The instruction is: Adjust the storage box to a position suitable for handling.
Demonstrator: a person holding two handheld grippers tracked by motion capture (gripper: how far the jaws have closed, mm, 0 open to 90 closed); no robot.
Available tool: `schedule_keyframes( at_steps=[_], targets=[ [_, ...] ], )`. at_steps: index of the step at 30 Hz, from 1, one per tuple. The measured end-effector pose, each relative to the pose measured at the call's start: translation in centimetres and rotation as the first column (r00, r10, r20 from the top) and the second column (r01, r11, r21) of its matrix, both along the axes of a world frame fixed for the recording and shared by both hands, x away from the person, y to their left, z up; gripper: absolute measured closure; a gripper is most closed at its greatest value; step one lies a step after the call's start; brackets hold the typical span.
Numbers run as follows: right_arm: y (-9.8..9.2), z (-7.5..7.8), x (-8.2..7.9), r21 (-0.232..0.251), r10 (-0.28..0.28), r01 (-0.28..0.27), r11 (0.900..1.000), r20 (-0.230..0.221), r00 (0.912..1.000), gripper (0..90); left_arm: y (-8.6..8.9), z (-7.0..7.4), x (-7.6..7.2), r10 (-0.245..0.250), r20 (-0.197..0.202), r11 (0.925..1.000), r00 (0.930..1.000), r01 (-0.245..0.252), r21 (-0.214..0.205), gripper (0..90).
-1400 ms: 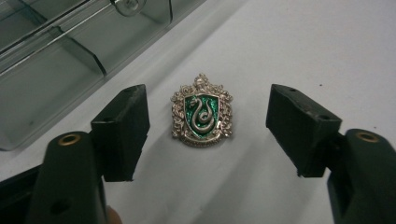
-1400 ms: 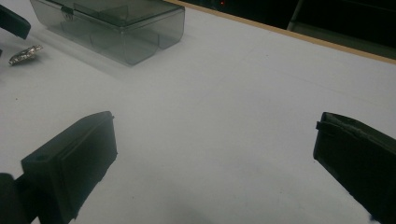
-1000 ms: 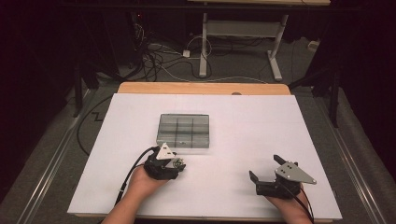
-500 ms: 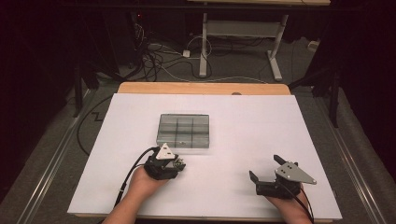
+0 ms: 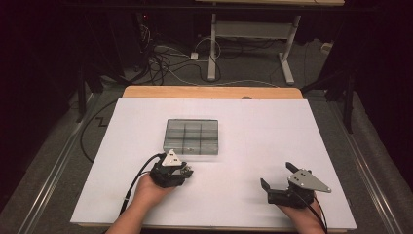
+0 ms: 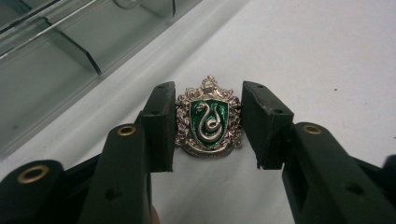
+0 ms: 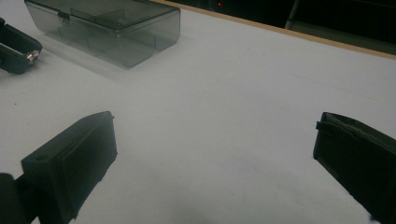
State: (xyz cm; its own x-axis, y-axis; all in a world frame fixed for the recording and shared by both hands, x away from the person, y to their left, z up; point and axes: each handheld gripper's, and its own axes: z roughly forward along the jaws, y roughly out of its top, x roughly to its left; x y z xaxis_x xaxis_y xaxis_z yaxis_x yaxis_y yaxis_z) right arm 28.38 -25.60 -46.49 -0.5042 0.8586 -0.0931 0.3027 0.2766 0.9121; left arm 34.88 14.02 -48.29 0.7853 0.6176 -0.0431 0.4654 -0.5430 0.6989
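A small silver crest badge [image 6: 208,123] with a green shield and a silver snake lies on the white table [image 5: 243,146]. It sits between the jaws of my left gripper [image 6: 208,93], which have just been closing; both pads now touch its sides. In the high view the left gripper [image 5: 187,171] rests near the front edge, just in front of a smoky clear compartment box [image 5: 191,152]. My right gripper [image 5: 275,174] lies at the front right with its jaws wide apart. Nothing is between them in the right gripper view [image 7: 219,140].
The compartment box [image 7: 107,28] has its lid down and stands at the table's middle, close to the left gripper [image 7: 16,49]. Its edge fills the upper left of the left gripper view [image 6: 56,56]. Beyond the table's wooden far edge [image 5: 209,91] are cables and a desk frame on the floor.
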Motion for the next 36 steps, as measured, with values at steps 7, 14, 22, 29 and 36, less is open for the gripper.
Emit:
schedule_keyframes(
  at_steps=[7, 14, 22, 29, 36],
  targets=[
    [0.0, 0.1, 0.0, 0.002, -0.006, 0.006, 1.0000, 0.002, 1.0000, 0.3, 0.0, 0.1, -0.1, 0.000, 0.006, 1.0000, 1.0000, 0.000, 0.008, 55.1],
    [0.0, 0.1, 0.0, -0.002, -0.001, 0.001, 1.0000, 0.007, 1.0000, 0.2, 0.9, 0.5, -0.5, 0.025, 0.025, 0.9995, 0.9994, -0.024, -0.018, 55.2],
    [0.1, 0.1, -0.1, -0.004, 0.002, -0.002, 1.0000, 0.005, 1.0000, 0.3, 2.2, 1.1, -2.1, 0.025, 0.046, 0.9997, 0.9986, -0.025, 0.005, 55.2],
    [0.0, 0.1, -0.1, -0.002, 0.000, 0.000, 1.0000, 0.004, 1.0000, 0.3, 5.4, 1.3, -4.1, 0.076, 0.015, 0.9970, 0.9970, -0.076, -0.014, 55.2],
    [0.1, 0.1, -0.1, 0.003, -0.005, 0.005, 1.0000, -0.001, 1.0000, 0.3, 7.9, 1.1, -6.3, 0.106, -0.008, 0.9940, 0.9943, -0.107, -0.023, 55.2]
  ],
)
